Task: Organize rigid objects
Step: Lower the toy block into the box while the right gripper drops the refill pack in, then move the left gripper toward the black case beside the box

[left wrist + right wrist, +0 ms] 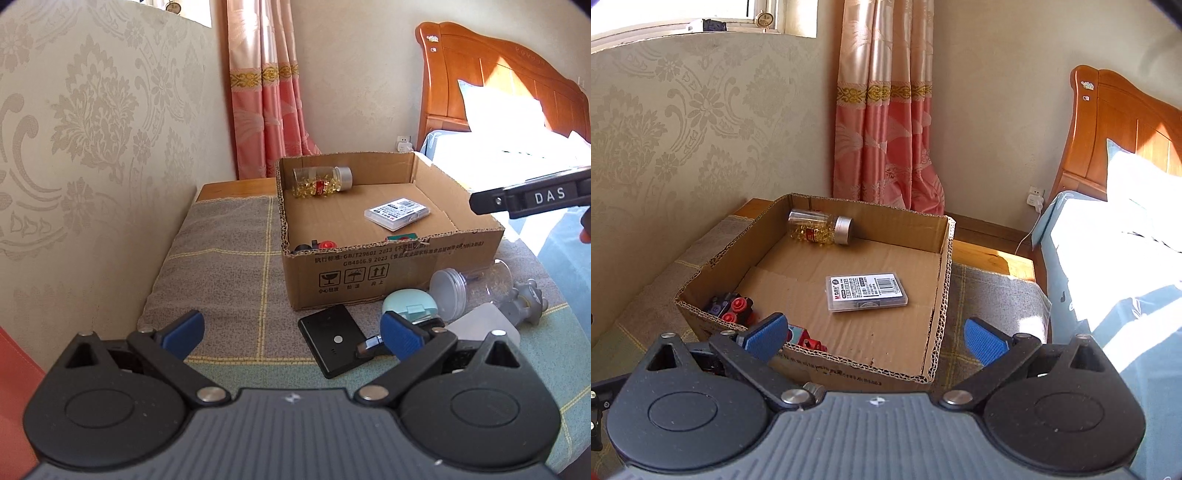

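Both grippers stand spread with nothing between their pads: the right gripper [875,338] hovers over the near wall of the cardboard box [945,266], where the capsule bottle [820,226], clear card case [866,292] and toy blocks [733,308] already lie. On the cloth before the left gripper [295,334] wait the black power bank [332,341], mint case [408,306] and clear jar [452,293]. Being crowded together, they invite trouble: a wide jaw closing on one could nudge its neighbour, and the jar, lying on its side, might roll.
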Action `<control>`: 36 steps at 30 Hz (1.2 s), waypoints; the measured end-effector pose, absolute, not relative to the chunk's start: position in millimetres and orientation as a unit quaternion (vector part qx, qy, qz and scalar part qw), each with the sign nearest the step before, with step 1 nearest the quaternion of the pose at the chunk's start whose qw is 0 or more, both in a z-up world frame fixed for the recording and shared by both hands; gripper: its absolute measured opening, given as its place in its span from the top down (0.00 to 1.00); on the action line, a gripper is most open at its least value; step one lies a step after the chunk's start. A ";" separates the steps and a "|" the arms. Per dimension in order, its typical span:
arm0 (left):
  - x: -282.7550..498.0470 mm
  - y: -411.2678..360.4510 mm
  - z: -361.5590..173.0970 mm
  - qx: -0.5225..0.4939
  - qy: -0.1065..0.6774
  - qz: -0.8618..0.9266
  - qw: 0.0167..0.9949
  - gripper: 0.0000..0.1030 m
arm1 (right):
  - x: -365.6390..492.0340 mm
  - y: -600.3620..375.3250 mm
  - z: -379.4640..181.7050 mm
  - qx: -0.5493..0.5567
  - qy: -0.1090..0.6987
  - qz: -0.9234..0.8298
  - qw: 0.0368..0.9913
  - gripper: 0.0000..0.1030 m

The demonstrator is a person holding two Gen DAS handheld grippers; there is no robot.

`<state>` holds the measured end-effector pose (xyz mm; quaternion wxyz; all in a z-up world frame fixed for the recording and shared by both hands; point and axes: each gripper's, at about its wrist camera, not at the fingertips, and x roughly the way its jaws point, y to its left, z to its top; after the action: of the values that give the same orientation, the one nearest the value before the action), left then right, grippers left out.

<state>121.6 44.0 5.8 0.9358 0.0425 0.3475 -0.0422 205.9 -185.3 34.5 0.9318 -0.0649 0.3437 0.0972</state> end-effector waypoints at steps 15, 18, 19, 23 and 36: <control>123.4 57.7 -27.8 0.039 0.397 -0.029 0.916 0.02 | 115.2 -184.3 -10.1 -0.050 0.386 0.137 0.911 0.00; 128.1 58.2 -30.7 0.041 0.402 -0.029 0.914 0.02 | 108.6 -175.5 -26.6 -0.059 0.410 0.158 0.896 0.00; 130.1 58.0 -31.4 0.043 0.403 -0.029 0.914 0.02 | 107.6 -173.4 -32.1 -0.062 0.419 0.163 0.891 0.00; 141.1 56.1 -33.3 0.045 0.403 -0.027 0.914 0.02 | 103.4 -163.7 -52.2 -0.094 0.437 0.167 0.879 0.00; 194.3 34.3 -54.1 0.039 0.422 -0.041 0.905 0.02 | 107.0 -166.9 -72.4 -0.111 0.447 0.184 0.868 0.00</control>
<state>194.3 34.3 -54.1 0.9046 0.0395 0.4223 -0.0411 107.0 -166.9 -72.4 0.8681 -0.1110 0.4475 0.1838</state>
